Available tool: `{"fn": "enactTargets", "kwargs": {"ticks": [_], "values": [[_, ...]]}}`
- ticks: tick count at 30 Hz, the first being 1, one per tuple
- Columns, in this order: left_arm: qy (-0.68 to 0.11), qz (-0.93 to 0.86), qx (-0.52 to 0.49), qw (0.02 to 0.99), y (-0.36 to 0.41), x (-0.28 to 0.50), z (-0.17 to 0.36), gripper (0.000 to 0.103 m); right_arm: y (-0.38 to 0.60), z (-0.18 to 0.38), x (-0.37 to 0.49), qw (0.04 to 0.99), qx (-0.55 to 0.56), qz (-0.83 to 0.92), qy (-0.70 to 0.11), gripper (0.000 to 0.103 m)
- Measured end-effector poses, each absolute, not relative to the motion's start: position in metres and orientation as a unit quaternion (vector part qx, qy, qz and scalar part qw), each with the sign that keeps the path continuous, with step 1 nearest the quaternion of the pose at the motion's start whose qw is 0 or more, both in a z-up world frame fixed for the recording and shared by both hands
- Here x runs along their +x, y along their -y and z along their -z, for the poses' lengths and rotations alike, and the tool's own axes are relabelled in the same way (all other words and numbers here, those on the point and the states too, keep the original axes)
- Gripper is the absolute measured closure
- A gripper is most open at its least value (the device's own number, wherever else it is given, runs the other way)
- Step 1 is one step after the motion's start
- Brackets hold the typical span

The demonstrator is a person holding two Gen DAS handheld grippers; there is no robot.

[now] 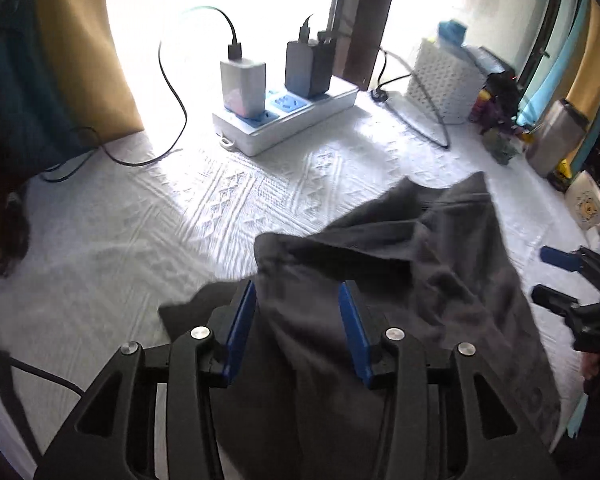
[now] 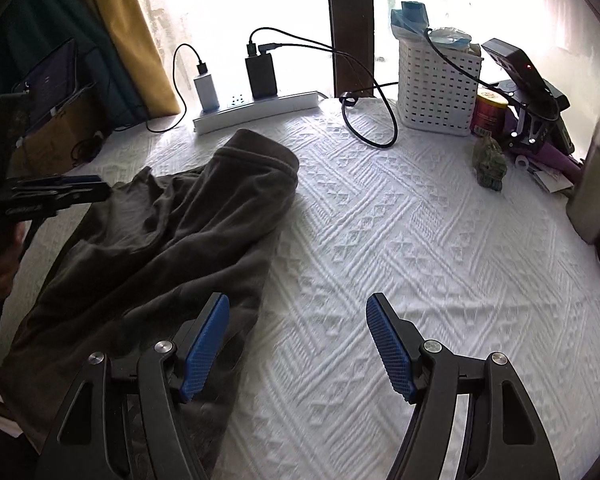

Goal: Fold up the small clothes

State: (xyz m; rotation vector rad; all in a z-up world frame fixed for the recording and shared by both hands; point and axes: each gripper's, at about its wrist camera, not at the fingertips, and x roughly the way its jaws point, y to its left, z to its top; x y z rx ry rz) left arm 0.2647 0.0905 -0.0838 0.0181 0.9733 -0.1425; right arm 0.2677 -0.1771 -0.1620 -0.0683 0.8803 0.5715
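Note:
A dark grey garment (image 2: pixel 172 240) lies crumpled on the white textured tablecloth (image 2: pixel 420 240), its hemmed end toward the power strip. In the left wrist view my left gripper (image 1: pixel 298 308) hangs over the garment (image 1: pixel 420 260). The cloth fills the gap between its blue pads (image 1: pixel 244 320), which stand apart and do not pinch it. From the right wrist view that left gripper (image 2: pixel 100 190) sits at the garment's left edge, held by a hand. My right gripper (image 2: pixel 298 304) stands wide open with nothing between its fingers; its left finger overlaps the garment's near right edge. The right gripper (image 1: pixel 544 276) also shows at the frame's right.
A white power strip (image 2: pixel 256 110) with chargers and looping black cables (image 2: pixel 372 128) lies at the back. A white perforated basket (image 2: pixel 436 88), a red can (image 2: pixel 490 114), a green figurine (image 2: pixel 490 164) and a black device (image 2: pixel 528 80) crowd the back right. A yellow curtain (image 2: pixel 128 32) hangs back left.

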Motion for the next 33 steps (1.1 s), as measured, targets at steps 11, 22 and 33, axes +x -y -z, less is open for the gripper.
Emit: {"fn": "enactTargets", "kwargs": {"ticks": [11, 22, 33], "values": [[-0.427, 0.073, 0.086, 0.897, -0.076, 0.272, 0.082, 0.101, 0.178, 0.176, 0.301, 0.863, -0.021, -0.252, -0.437, 0.030], [-0.394, -0.017, 0.031, 0.919, -0.136, 0.256, 0.066, 0.101, 0.158, 0.164, 0.310, 0.865, -0.031, -0.260, -0.428, 0.030], [-0.402, -0.078, -0.031, 0.912, -0.160, 0.241, 0.059, 0.063, 0.135, 0.163, 0.306, 0.860, -0.046, -0.261, -0.437, 0.030]]}}
